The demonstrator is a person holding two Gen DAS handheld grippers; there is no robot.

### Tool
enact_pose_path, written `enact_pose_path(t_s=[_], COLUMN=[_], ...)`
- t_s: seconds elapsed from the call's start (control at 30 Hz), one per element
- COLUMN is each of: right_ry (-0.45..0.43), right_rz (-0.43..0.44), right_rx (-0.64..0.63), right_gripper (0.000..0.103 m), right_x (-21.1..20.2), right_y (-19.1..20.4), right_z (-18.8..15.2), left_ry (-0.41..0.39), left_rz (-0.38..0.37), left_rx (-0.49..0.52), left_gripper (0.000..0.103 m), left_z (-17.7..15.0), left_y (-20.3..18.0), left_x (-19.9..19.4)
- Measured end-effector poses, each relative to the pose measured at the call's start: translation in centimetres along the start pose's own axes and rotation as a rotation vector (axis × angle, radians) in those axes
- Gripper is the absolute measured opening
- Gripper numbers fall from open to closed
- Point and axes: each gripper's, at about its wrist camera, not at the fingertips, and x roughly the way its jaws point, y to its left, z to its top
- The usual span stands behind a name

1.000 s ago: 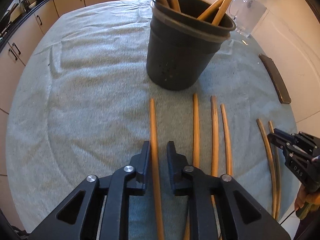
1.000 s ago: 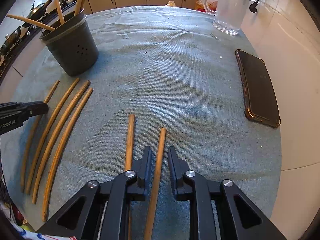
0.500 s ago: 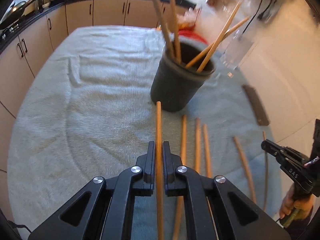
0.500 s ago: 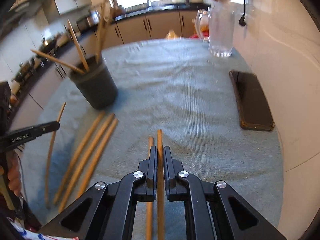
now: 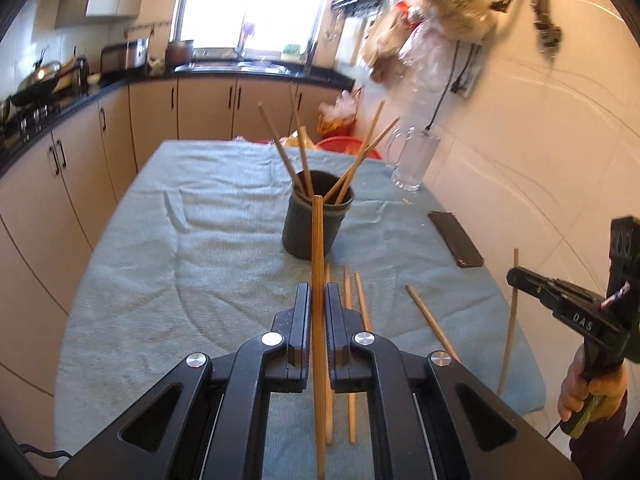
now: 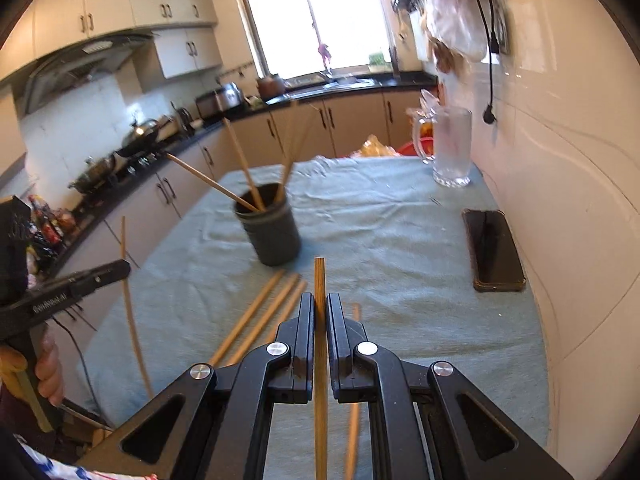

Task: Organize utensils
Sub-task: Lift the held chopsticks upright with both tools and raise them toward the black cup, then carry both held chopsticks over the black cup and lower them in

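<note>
Wooden and pale brown, one chopstick point(image 5: 317, 280) is clamped between the pads of the left gripper point(image 5: 318, 300) at the lower centre of the left wrist view, its tip raised in front of the dark grey holder point(image 5: 312, 228), which is seen mid-frame on the grey-green cloth point(image 5: 180, 248). A second ago this stick lay flat on the cloth between parted jaws; those jaws have just been closing and are now clenched on it, and stick and gripper have been lifted clear of the surface. Just right of the gripper, three loose chopsticks point(image 5: 347, 280) are left lying side by side on the cloth, with another point(image 5: 428, 320) angled further right. At the right edge the right gripper point(image 5: 516, 278) is seen from the side, gripped by a hand point(image 5: 580, 384), a thin stick crossing its tip.

In the right wrist view the left gripper point(image 6: 120, 270) is met at the left edge with its stick hanging through it. At the lower centre the right gripper point(image 6: 319, 312) is closed tight on a second chopstick point(image 6: 319, 280), likewise raised off the cloth where earlier it lay flat between open jaws. A black phone point(image 6: 494, 248) is seen on the cloth at right, and a glass mug point(image 6: 450, 148) stands beyond it.
</note>
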Motion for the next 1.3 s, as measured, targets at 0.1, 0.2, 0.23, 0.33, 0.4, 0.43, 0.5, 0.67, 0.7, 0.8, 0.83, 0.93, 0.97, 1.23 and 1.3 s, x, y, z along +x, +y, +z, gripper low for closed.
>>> enact_pose_path(t_s=[0.1,0.2,0.23,0.33,0.4,0.43,0.5,0.67,0.7,0.8,0.83,0.93,0.97,1.23,1.3], right_ry=[-0.025,-0.042,-0.046,-0.052,-0.054,-0.055,-0.057,-0.069,-0.071,-0.075,-0.076,-0.079,-0.081,-0.091,-0.093], right_rz=[0.026,0.044,0.052,0.064,0.069,0.07,0.076,0.088,0.09,0.092,0.093,0.095,0.096,0.097,0.096], right_rx=[-0.014,-0.028,-0.035,-0.045,-0.052,-0.055,-0.059,-0.064,-0.064,-0.063,-0.062,-0.064,-0.064,-0.056,-0.055], right_gripper=[0.006,0.006,0.006,0.006,0.006,0.006,0.006,0.006,0.006,0.006,0.006,0.006,0.006,0.006,0.006], right_x=[-1.2,-1.9,-2.1,-2.2,-2.3,-2.3,-2.3,-2.5,-2.5,-2.4,-2.4,-2.4,-2.5,-2.6,-2.5], right_y=[1.0,1.9,2.2,2.9,3.3,3.5,3.8,4.3,4.4,4.5,4.6,4.7,4.7,4.5,4.6], right_z=[-0.1,0.0,0.0,0.0,-0.1,-0.1,-0.1,0.2,0.3,0.5,0.6,0.6,0.6,1.1,1.3], left_ry=[-0.034,-0.065,-0.07,-0.075,-0.075,-0.074,-0.075,-0.08,-0.08,-0.072,-0.067,-0.059,-0.057,-0.049,-0.046], left_rz=[-0.003,-0.007,-0.008,-0.001,0.006,0.008,0.017,0.05,0.059,0.074,0.078,0.091,0.094,0.123,0.129], left_rx=[0.037,0.074,0.083,0.095,0.087,0.083,0.075,0.078,0.08,0.081,0.08,0.083,0.084,0.101,0.105], left_gripper=[0.006,0.006,0.006,0.006,0.006,0.006,0.006,0.006,0.006,0.006,0.006,0.006,0.006,0.006,0.006], left_z=[-0.7,-1.2,-1.3,-1.5,-1.5,-1.4,-1.2,-0.6,-0.5,-0.2,-0.1,0.1,0.1,0.8,1.0], left_y=[-0.9,-1.6,-1.8,-2.1,-2.2,-2.2,-2.3,-2.6,-2.7,-2.7,-2.7,-2.7,-2.7,-2.9,-3.0], left_x=[-1.8,-3.3,-3.6,-4.0,-4.2,-4.3,-4.4,-4.6,-4.6,-4.4,-4.2,-4.0,-3.9,-3.4,-3.1])
